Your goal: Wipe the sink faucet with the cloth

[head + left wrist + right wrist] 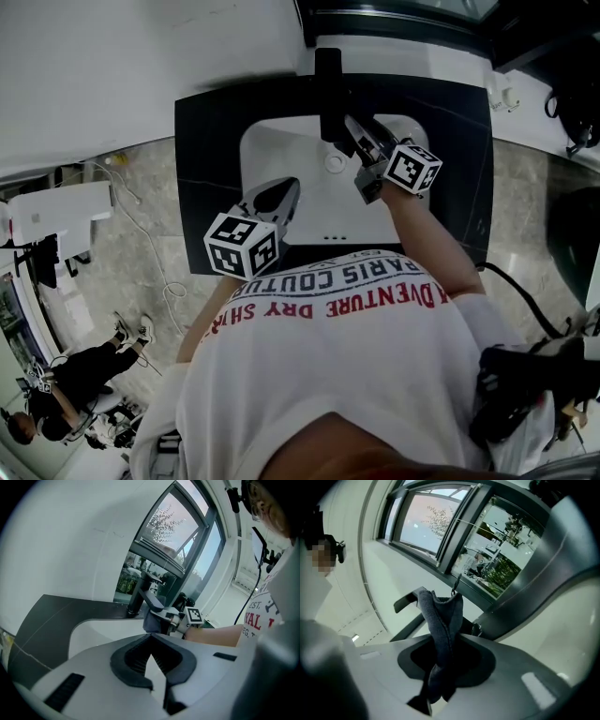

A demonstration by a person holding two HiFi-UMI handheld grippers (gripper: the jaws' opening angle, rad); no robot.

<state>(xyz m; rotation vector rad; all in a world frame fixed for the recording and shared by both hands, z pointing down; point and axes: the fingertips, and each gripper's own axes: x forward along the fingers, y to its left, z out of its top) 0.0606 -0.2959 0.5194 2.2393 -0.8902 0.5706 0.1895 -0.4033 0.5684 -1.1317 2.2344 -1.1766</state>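
A black faucet (328, 89) stands at the back of the white sink (281, 150); in the left gripper view the faucet (139, 595) rises before the window. My right gripper (361, 141) is shut on a grey cloth (440, 620) and holds it against the faucet's spout. From the left gripper view, the cloth (152, 620) hangs just under the spout in front of the right gripper (171, 620). In its own view the right gripper (443, 641) has the cloth bunched upright between its jaws. My left gripper (281, 195) hovers over the basin's near left, jaws closed on nothing, tips (151, 638) pointing at the faucet.
The sink is set in a black countertop (206, 187) below a large window (173, 527). A drain (335, 162) lies mid-basin. On the floor at left are a white unit (56, 211), a cable and a seated person (66, 375). A black bag (525, 384) hangs at right.
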